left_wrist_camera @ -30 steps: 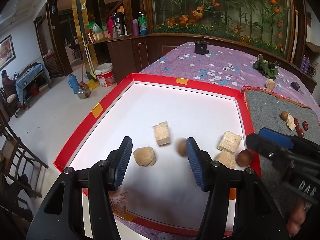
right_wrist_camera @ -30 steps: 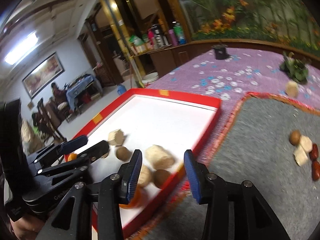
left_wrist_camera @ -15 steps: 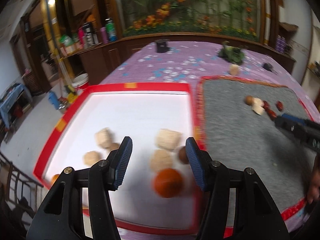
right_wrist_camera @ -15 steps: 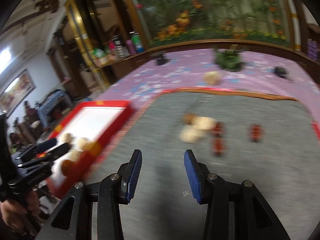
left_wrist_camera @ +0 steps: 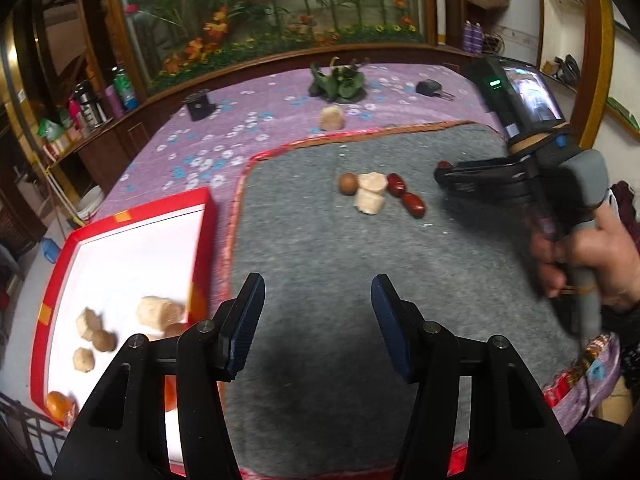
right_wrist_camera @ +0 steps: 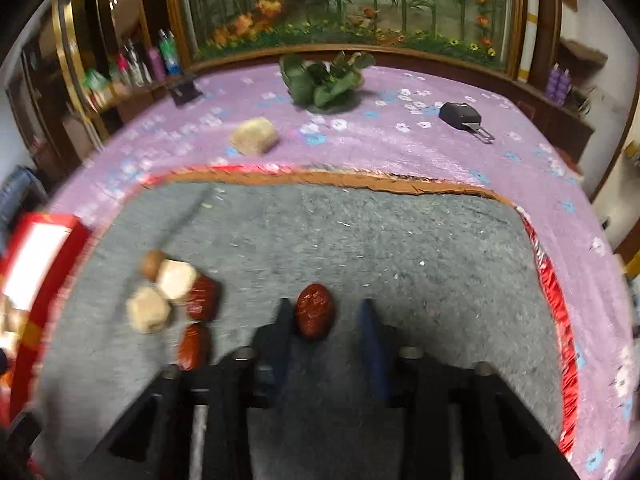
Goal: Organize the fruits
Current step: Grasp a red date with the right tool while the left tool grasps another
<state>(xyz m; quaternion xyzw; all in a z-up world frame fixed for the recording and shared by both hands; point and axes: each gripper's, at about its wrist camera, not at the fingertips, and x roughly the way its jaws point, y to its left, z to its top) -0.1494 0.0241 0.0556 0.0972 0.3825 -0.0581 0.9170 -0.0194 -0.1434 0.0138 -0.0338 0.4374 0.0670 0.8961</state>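
Both grippers have swung away from the red tray [left_wrist_camera: 60, 264] since a second ago and now hang over the grey mat [left_wrist_camera: 320, 248]. Left gripper [left_wrist_camera: 318, 312] stands released, nothing between its fingers. Right gripper [right_wrist_camera: 325, 314] has just been narrowing its jaws around a red date [right_wrist_camera: 315, 311]; the left finger lies against it, the right finger is apart, so it is not yet gripped. To the left sit two more dates [right_wrist_camera: 202, 298], two pale chunks [right_wrist_camera: 176, 279] and a brown nut [right_wrist_camera: 152, 264], all touching. Other pale and brown pieces and an orange [left_wrist_camera: 58, 404] lie in the tray. Beyond the mat, the purple flowered cloth [right_wrist_camera: 400, 148] carries another pale chunk [right_wrist_camera: 254, 135], a leafy bundle [right_wrist_camera: 324, 82] and a black key [right_wrist_camera: 460, 114]. Behind rises a flower mural.
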